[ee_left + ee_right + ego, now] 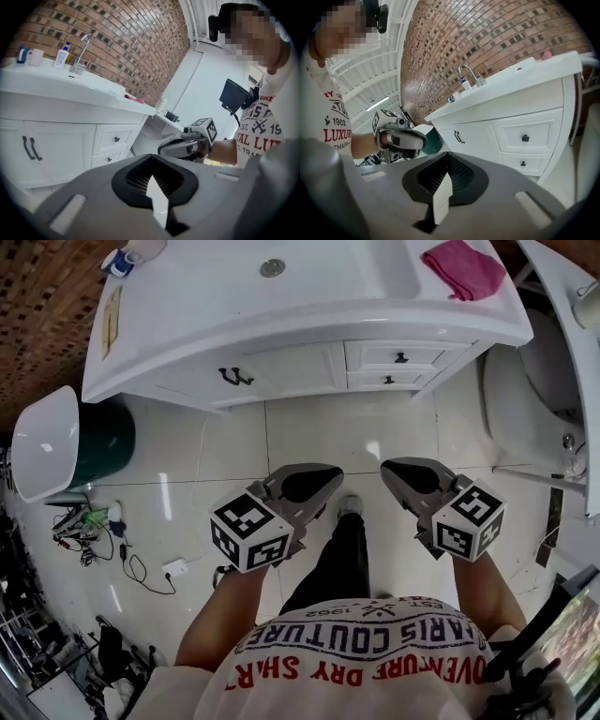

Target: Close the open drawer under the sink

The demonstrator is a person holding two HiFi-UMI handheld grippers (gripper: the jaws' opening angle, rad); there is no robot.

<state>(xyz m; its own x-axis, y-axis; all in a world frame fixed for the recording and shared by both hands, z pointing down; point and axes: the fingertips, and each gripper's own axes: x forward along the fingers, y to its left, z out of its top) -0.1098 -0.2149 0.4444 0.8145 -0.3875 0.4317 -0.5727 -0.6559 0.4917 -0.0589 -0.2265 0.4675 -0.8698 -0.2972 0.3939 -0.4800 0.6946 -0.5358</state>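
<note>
The white vanity (281,329) under the sink has two small drawers on its right side. The upper drawer (401,357) and the lower drawer (388,381) both look flush with the front; they show again as upper drawer (525,137) and lower drawer (523,163). My left gripper (309,486) and right gripper (412,479) hover side by side over the floor, well short of the vanity and touching nothing. In the gripper views the left gripper (151,157) and right gripper (447,154) have their jaws pressed together with nothing between them.
A double cabinet door with dark handles (234,377) is left of the drawers. A pink cloth (464,268) lies on the counter. A toilet (534,399) stands at the right, a green bin (98,442) at the left, cables (141,568) on the floor. My shoe (350,507) is between the grippers.
</note>
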